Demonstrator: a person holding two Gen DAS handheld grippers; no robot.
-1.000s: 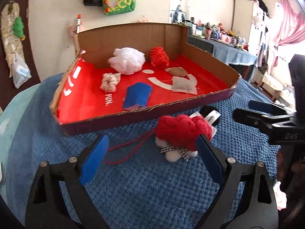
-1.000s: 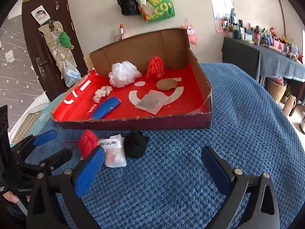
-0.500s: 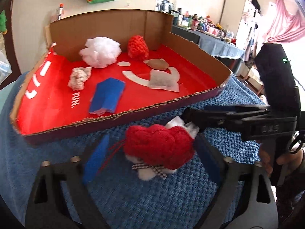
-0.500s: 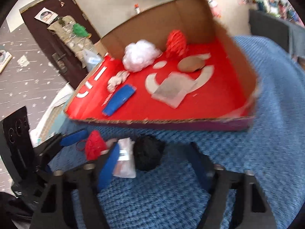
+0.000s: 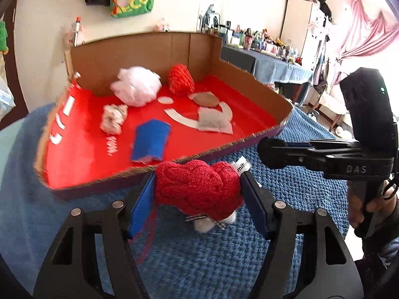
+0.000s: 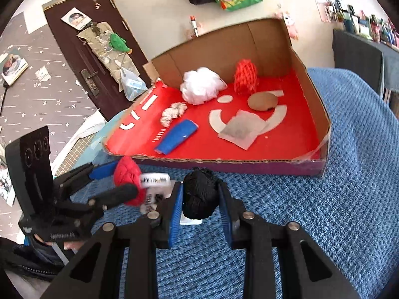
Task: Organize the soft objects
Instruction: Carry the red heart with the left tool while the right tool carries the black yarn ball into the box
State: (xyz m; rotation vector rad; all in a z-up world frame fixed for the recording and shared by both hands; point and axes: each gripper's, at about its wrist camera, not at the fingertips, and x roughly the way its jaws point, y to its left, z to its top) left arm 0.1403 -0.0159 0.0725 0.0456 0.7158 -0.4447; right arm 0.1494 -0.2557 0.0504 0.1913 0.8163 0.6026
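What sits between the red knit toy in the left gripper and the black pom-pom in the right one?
In the right wrist view, a white tagged item lies between the red knit toy and the black pom-pom.

You have seven soft things in the cardboard tray (image 6: 309, 79): one white mesh pouf (image 6: 201, 84) and one red knitted piece (image 6: 245, 76) toward its back wall, one pale scrunchie (image 6: 173, 113) toward its left edge, one blue folded cloth (image 6: 175, 137) near its front edge, one grey sachet (image 6: 240, 129) and one brown round pad (image 6: 262, 101) toward its right side. On the blue blanket (image 6: 349, 199) by the tray's front edge you have two: one red knitted plush (image 5: 199, 186) and one black yarn ball (image 6: 199, 195).
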